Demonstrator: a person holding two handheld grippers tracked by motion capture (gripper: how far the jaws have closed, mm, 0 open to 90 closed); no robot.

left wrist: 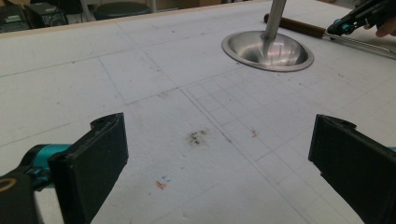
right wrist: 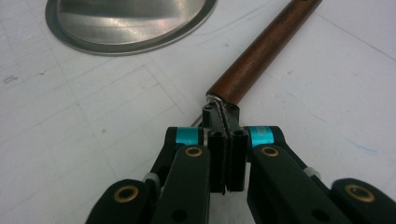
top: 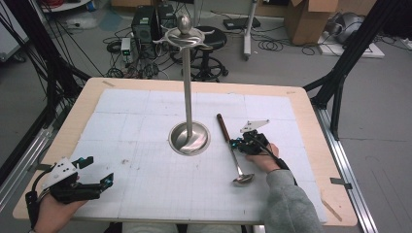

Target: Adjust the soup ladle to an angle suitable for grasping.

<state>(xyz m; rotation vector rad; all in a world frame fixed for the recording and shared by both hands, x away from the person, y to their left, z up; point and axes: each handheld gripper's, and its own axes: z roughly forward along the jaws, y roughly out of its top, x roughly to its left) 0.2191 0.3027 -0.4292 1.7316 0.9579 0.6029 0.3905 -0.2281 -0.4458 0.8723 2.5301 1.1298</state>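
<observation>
A ladle with a brown wooden handle and a steel bowl lies on the white gridded mat, right of the stand. My right gripper is shut on its thin metal shaft, just below the wooden handle; in the right gripper view the jaws pinch the wire together. A steel stand rises from a round dished base at the middle of the mat, with curved hooks at its top. My left gripper rests open at the table's near left corner, with nothing between its fingers.
The white mat covers a wooden table. Beyond the far edge are a stool, computer boxes, cables and cardboard boxes on the floor. Black frame legs stand at the right. Small stains mark the mat.
</observation>
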